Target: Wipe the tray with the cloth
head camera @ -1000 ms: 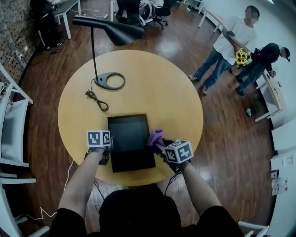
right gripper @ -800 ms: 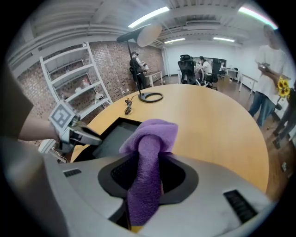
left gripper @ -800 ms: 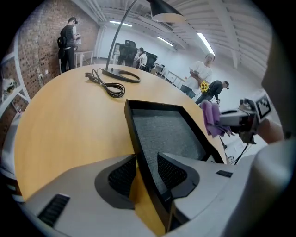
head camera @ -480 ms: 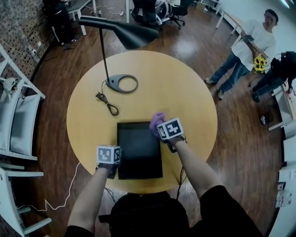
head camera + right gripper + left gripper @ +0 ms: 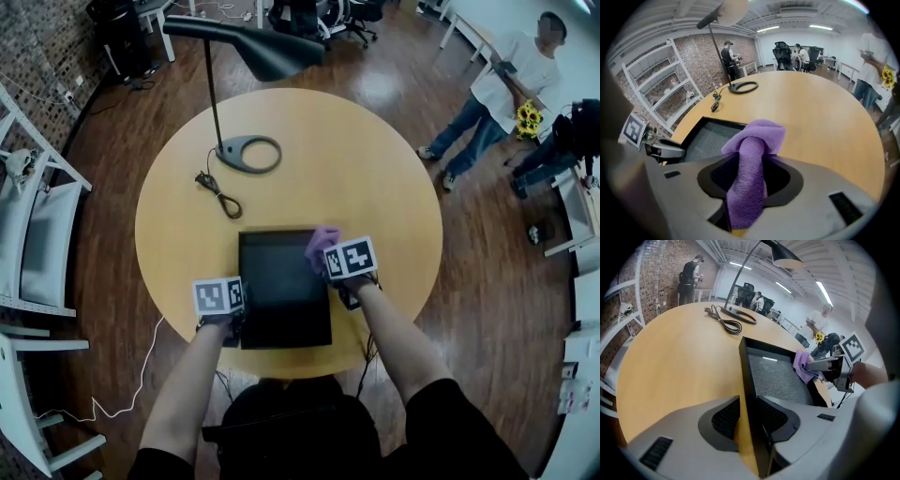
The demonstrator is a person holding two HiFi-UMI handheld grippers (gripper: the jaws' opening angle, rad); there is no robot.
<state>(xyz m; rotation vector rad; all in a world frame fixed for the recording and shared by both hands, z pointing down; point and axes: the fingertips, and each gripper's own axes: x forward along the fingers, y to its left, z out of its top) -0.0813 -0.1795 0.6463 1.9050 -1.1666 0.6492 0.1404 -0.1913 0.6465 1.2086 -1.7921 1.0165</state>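
Note:
A black rectangular tray (image 5: pixel 281 286) lies on the round wooden table (image 5: pixel 375 169), near its front edge. My left gripper (image 5: pixel 232 319) is at the tray's near left edge. The tray's thin left wall (image 5: pixel 746 380) stands between its jaws, which are closing, with a sliver of table still showing beside one pad (image 5: pixel 723 420). My right gripper (image 5: pixel 328 255) is over the tray's far right corner, shut on a purple cloth (image 5: pixel 752 140). Its jaws are easing open, and the cloth (image 5: pixel 322 240) bunches out ahead of them.
A black desk lamp stands with its base (image 5: pixel 248 153) at the far left of the table, its shade (image 5: pixel 272 56) overhanging. Its cable (image 5: pixel 217 195) coils just beyond the tray. Two people (image 5: pixel 487 94) stand on the floor at the right. White shelving (image 5: pixel 37 234) is at the left.
My right gripper has carried the cloth from the middle of the tray's right side up to its far right corner. The left gripper stays at the near left edge.

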